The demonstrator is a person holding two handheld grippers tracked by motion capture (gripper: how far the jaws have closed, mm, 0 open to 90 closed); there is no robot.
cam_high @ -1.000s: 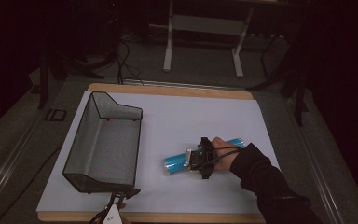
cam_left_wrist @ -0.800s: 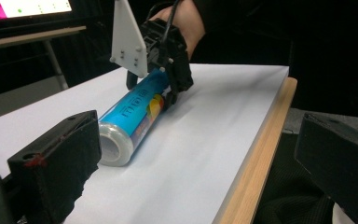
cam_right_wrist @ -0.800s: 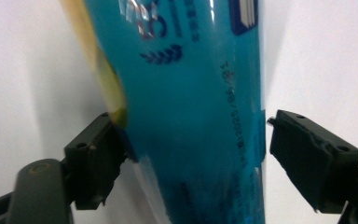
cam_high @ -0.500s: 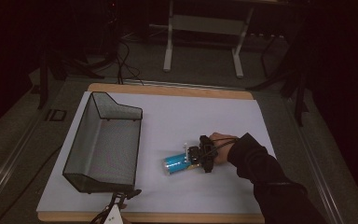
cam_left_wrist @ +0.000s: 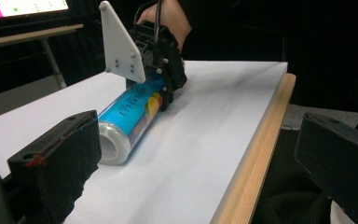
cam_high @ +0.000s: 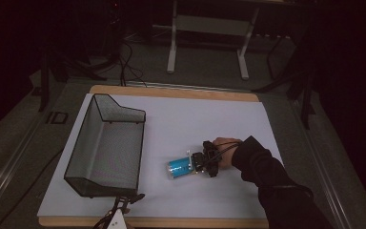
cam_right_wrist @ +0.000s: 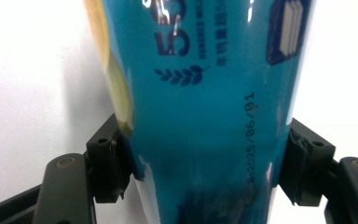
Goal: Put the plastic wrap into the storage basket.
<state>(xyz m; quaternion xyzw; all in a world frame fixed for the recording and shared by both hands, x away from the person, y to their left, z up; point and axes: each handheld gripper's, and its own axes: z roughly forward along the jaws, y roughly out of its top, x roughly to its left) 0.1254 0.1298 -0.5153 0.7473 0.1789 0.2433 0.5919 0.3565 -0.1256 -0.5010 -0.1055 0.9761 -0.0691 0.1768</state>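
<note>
The blue can (cam_high: pixel 180 167) lies on its side on the white surface (cam_high: pixel 209 119), just to the right of the black wire-mesh basket (cam_high: pixel 107 145) and apart from it. The right gripper (cam_high: pixel 201 163) has just been closing its jaws, and they now pinch the can across its round body near the end farthest from the basket; in the right gripper view both pads (cam_right_wrist: pixel 109 158) press flat against the can's sides.

The can looks like thin, glossy metal: smooth and rather slippery, stiff along its length but likely to dent if squeezed hard, and free to roll while it lies down. Whether it is full or empty I cannot tell, so its weight is a guess. A hold across the middle of the cylinder, pads square to the curve, seems safer than the present grip near one end, which may let the far end droop when lifted.

The left gripper (cam_left_wrist: pixel 200 186) sits at the surface's near edge in front of the basket, jaws spread wide with nothing between them. The basket is empty, its open top unobstructed.
</note>
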